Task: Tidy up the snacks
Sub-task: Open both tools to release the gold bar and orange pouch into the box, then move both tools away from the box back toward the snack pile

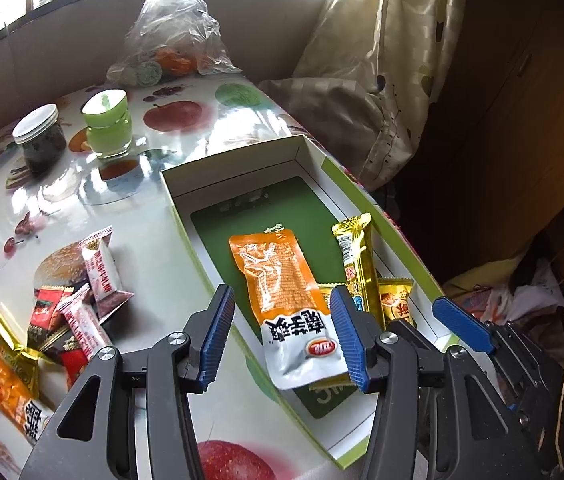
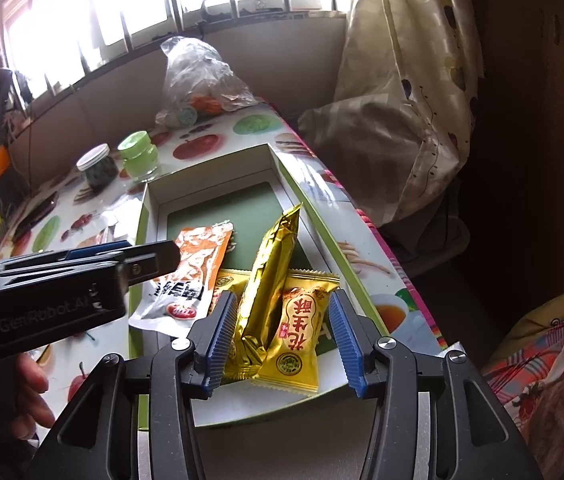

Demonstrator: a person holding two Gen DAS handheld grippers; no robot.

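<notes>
An open green-and-white cardboard box [image 1: 242, 156] lies on the fruit-print table. Inside it are an orange-and-white pouch [image 1: 282, 280], a gold bar [image 1: 357, 264] and a yellow peanut-candy packet [image 1: 395, 300]. My left gripper [image 1: 282, 336] is open above the box's near end, and the pouch lies loose between its pads. My right gripper [image 2: 283, 340] is open too. The gold bar [image 2: 270, 280] and the yellow packet [image 2: 297, 328] rest between its fingers, with a gap on each side. A pile of loose wrapped snacks [image 1: 82, 300] sits on the table left of the box.
Behind the box stand a white-lidded jar [image 1: 40, 138] and a green glass [image 1: 108, 124]. A clear plastic bag [image 1: 174, 32] sits at the far end. A curtain [image 1: 381, 60] hangs off the table's right edge. A person's hand [image 2: 30, 384] holds the left gripper.
</notes>
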